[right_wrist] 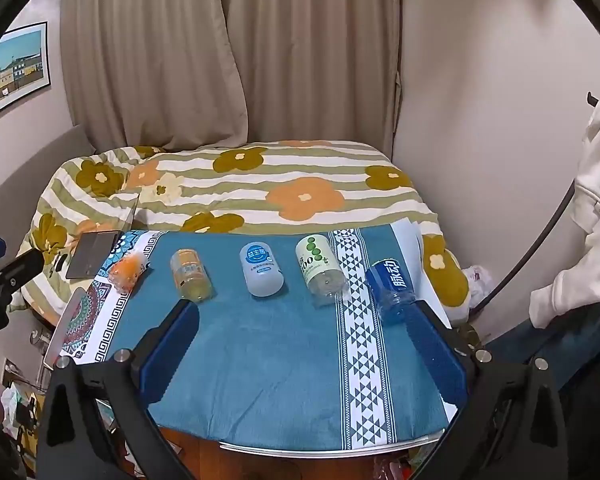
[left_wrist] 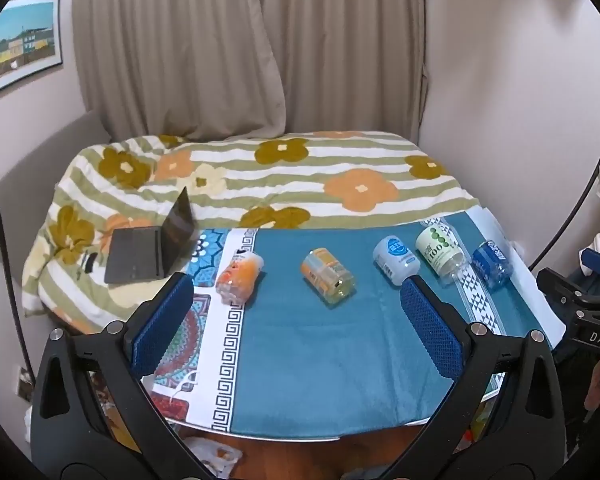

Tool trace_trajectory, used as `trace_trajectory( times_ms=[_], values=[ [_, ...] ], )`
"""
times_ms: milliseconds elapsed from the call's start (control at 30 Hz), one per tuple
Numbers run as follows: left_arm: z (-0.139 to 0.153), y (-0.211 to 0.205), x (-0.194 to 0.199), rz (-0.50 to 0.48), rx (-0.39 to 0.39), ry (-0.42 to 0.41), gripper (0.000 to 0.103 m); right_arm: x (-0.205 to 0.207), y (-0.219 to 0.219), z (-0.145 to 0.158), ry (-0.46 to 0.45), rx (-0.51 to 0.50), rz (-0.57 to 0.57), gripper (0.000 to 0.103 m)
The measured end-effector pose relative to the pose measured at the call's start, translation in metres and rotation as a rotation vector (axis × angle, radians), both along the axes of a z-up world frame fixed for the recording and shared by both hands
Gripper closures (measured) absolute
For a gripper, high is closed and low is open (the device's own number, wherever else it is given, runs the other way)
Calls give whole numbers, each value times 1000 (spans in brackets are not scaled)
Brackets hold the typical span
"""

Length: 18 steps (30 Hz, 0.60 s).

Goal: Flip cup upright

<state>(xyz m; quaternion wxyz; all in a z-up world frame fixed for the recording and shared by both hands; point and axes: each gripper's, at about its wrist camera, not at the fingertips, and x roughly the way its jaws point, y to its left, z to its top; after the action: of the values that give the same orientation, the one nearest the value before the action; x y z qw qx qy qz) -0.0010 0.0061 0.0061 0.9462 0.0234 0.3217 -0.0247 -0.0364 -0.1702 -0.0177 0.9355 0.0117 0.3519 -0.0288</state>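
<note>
Teal cloth [right_wrist: 284, 360]: covers tabletop, five bottle-like cups lying on their sides in a row.
Cups: orange [left_wrist: 239, 277], yellow [left_wrist: 329, 281], white-blue [right_wrist: 261, 269], green-dot [right_wrist: 319, 270], blue [right_wrist: 392, 290].
Left tongs [left_wrist: 296, 314]: wide, empty, hovering near the row.
Right tongs [right_wrist: 304, 344]: wide, empty.

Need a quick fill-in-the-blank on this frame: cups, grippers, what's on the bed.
1. ____ cups lie on the blue cloth.
2. Both the left gripper and right gripper are ____.
3. The dark blue cup is the row's far ____ end.
4. On the bedspread sits an open ____.

Answers: five; open; right; laptop
</note>
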Motion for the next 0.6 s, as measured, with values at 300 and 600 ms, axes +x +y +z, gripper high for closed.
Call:
trace_trajectory(
  times_ms=[300, 600],
  values=[
    [-2, -1, 8, 12, 4, 19, 0, -1, 1, -1, 5, 2, -3, 0],
    [-5, -1, 10, 9, 0, 26, 0, 1, -2, -2, 8, 1, -3, 0]
  ],
)
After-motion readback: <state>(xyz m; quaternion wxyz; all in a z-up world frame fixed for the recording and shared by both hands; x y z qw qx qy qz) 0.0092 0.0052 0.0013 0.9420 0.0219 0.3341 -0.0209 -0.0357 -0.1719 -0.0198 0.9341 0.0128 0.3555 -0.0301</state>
